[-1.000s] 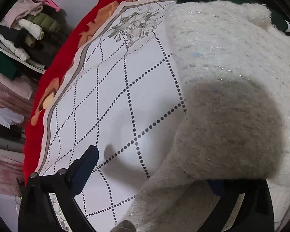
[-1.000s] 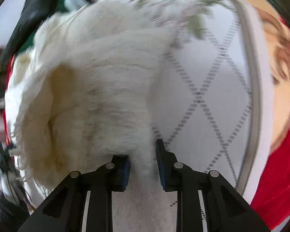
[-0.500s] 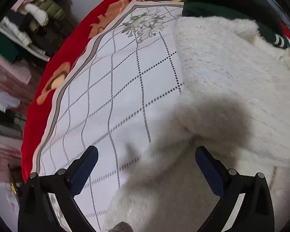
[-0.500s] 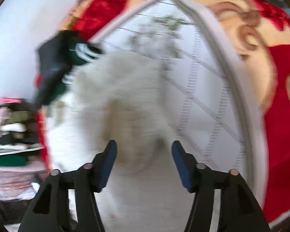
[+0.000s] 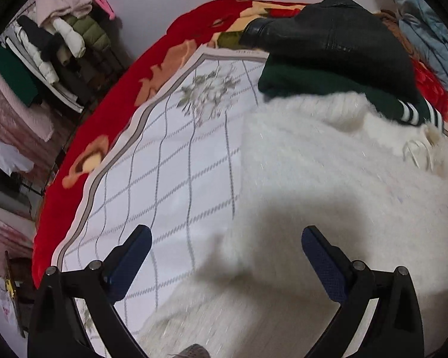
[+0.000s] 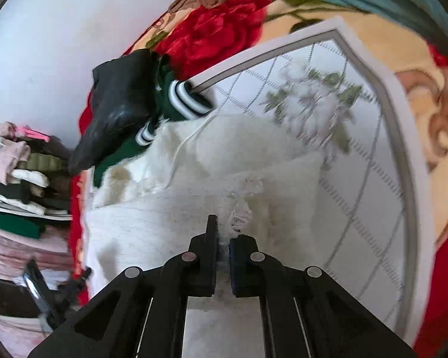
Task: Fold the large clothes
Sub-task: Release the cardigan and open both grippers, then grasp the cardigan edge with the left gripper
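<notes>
text: none legible | labels: none | brands: none | numbers: none | far edge of white sheet [image 5: 248, 52]: small dark printed marks, too tiny to read

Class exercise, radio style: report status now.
Left gripper open, empty. Right gripper shut on white fuzzy sweater. Black jacket and green sweater crowd its far edge.

The sweater [image 5: 328, 179] lies on the cloth [image 5: 170, 179], which lies on the blanket [image 5: 110, 113]. Behind the sweater, 2 garments are stacked: the jacket [image 5: 337, 38] on the pullover [image 5: 307, 82], whose cuff [image 6: 188, 101] touches the sweater's far edge. Left of the blanket stands a rack [image 5: 44, 47] of clothes.
</notes>
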A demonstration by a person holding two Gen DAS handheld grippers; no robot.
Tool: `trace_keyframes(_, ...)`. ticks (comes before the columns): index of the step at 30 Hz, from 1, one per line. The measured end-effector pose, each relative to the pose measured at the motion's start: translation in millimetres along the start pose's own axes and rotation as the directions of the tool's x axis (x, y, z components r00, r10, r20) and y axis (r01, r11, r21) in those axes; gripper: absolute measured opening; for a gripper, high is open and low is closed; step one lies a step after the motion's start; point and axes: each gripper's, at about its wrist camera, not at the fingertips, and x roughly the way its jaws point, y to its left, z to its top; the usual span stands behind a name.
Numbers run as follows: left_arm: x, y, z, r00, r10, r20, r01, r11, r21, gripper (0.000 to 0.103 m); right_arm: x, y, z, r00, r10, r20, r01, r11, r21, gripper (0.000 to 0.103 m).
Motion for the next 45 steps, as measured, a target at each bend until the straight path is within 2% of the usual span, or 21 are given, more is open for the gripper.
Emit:
trace_keyframes(5,63,-17,11,0.991,0.085,-0.101,-0.081,0.996,0.044,0.103,21,-34,1,0.982,-0.102,-0.158,0.108,0.994,0.033,0.015)
trace_keyframes(7,64,-14,13,0.991,0.075,-0.114,-0.072,0.997,0.031,0.103,9,-35,2,0.981,-0.112,-0.157,0.121,0.991,0.054,0.037)
trace_keyframes(8,59,-14,14,0.992,0.080,-0.102,-0.076,0.996,0.037,0.103,-5,-31,2,0.984,-0.120,-0.133,0.128,0.990,0.055,0.039)
trace_keyframes(11,25,-14,18,0.997,0.075,-0.033,-0.074,0.996,0.044,0.103,-39,-11,0,0.995,-0.068,-0.069,0.070,0.997,0.019,0.039)
trace_keyframes(14,3,-18,24,0.997,0.072,0.021,-0.073,0.996,0.052,0.103,-47,10,-6,0.997,0.004,-0.081,-0.008,0.999,-0.052,0.039)
trace_keyframes(19,45,-36,31,0.994,0.111,0.002,-0.110,0.987,0.116,0.103,8,24,-11,0.981,-0.041,-0.188,0.018,0.992,-0.126,0.039)
trace_keyframes(20,59,-38,29,0.992,0.125,-0.022,-0.121,0.983,0.136,0.103,21,19,-12,0.978,-0.070,-0.198,0.046,0.991,-0.122,0.038)
trace_keyframes(21,76,-38,25,0.993,0.105,-0.050,-0.097,0.984,0.148,0.103,33,10,-11,0.974,-0.106,-0.198,0.084,0.990,-0.116,0.024)
trace_keyframes(22,82,-36,23,0.996,0.077,-0.049,-0.070,0.988,0.137,0.103,44,2,-9,0.963,-0.178,-0.202,0.155,0.980,-0.122,0.000)
trace_keyframes(23,84,-33,23,0.998,0.041,-0.037,-0.036,0.992,0.123,0.103,50,-6,-8,0.949,-0.231,-0.213,0.210,0.971,-0.119,0.000)
trace_keyframes(26,80,-28,26,0.999,0.022,-0.044,-0.016,0.991,0.130,0.103,51,-32,1,0.956,-0.137,-0.260,0.163,0.983,0.082,0.000)
trace_keyframes(29,58,-22,27,0.999,-0.011,-0.047,0.016,0.993,0.114,0.103,24,-17,7,0.980,-0.082,-0.182,0.089,0.996,0.029,0.008)
trace_keyframes(31,35,-17,23,0.999,-0.034,-0.026,0.037,0.994,0.099,0.103,3,-10,5,0.990,0.052,-0.127,-0.050,0.999,0.020,0.017)
trace_keyframes(32,24,-15,22,0.999,-0.049,-0.018,0.051,0.995,0.088,0.103,-13,-11,2,0.978,0.183,-0.100,-0.178,0.982,0.056,0.022)
trace_keyframes(34,-1,-10,15,0.997,-0.071,0.002,0.071,0.995,0.066,0.103,-32,-12,-3,0.940,0.334,-0.075,-0.326,0.940,0.103,0.052)
trace_keyframes(35,-11,-9,12,0.997,-0.079,0.007,0.078,0.995,0.058,0.103,-43,-14,-6,0.901,0.429,-0.064,-0.418,0.898,0.136,0.057)
trace_keyframes(38,-43,-12,-3,0.997,-0.080,0.015,0.080,0.996,0.046,0.103,-63,-22,-15,0.790,0.607,-0.088,-0.575,0.783,0.237,0.058)
trace_keyframes(40,-62,-19,-19,0.998,-0.062,0.010,0.061,0.997,0.053,0.103,-72,-26,-18,0.773,0.622,-0.127,-0.579,0.773,0.259,0.058)
trace_keyframes(41,-70,-24,-27,0.999,-0.050,0.007,0.049,0.997,0.056,0.103,-77,-31,-21,0.780,0.605,-0.163,-0.559,0.789,0.254,0.058)
trace_keyframes(43,-88,-40,-52,1.000,-0.022,-0.011,0.023,0.998,0.063,0.103,-84,-41,-25,0.840,0.481,-0.252,-0.446,0.876,0.185,0.058)
trace_keyframes(45,-102,-61,-80,0.999,0.011,-0.044,-0.008,0.997,0.072,0.103,-89,-52,-34,0.907,0.254,-0.335,-0.256,0.966,0.039,0.058)
